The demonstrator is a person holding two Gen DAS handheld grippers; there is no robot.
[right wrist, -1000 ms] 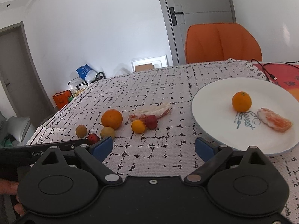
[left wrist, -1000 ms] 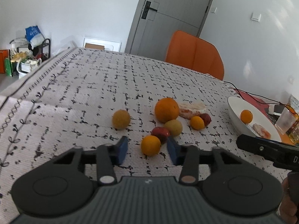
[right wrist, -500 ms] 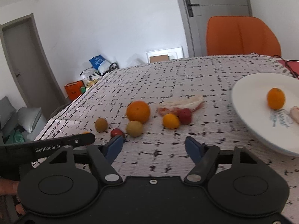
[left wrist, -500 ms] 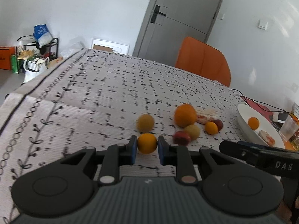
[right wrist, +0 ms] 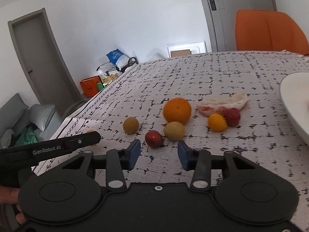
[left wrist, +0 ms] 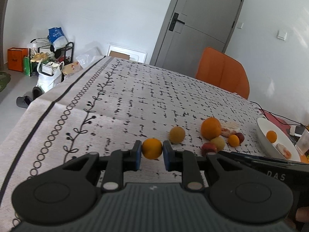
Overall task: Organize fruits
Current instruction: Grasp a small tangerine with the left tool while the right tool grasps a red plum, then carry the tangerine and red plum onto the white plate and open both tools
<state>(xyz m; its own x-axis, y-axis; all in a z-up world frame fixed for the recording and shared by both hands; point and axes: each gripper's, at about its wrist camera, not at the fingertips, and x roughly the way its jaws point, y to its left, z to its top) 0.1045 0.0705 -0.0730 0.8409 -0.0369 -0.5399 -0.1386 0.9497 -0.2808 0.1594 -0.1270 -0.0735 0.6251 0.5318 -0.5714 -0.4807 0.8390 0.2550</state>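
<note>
My left gripper (left wrist: 152, 152) is shut on a small orange (left wrist: 152, 148), its blue pads pressing both sides of the fruit just above the tablecloth. My right gripper (right wrist: 158, 153) hovers near the fruit cluster with its jaws closing and nothing between them. A small red fruit (right wrist: 154, 139) lies just beyond its fingertips. A big orange (right wrist: 177, 110), two yellow-brown fruits (right wrist: 174, 131) (right wrist: 131, 125), a small orange (right wrist: 217, 122), another red fruit (right wrist: 232, 116) and a peeled citrus piece (right wrist: 224, 103) lie on the cloth. The white plate (left wrist: 265, 139) holds a small orange (left wrist: 271, 136).
The table wears a white cloth with black marks (left wrist: 146, 96). An orange chair (left wrist: 222, 73) stands at the far side. A glass (left wrist: 304, 143) and cables sit beyond the plate. The left table edge drops to a cluttered floor with bags (left wrist: 48, 71).
My left gripper closed on the small orange and carried it left, away from the cluster. My right gripper swung left from the plate toward the loose fruits while its jaws narrowed.
</note>
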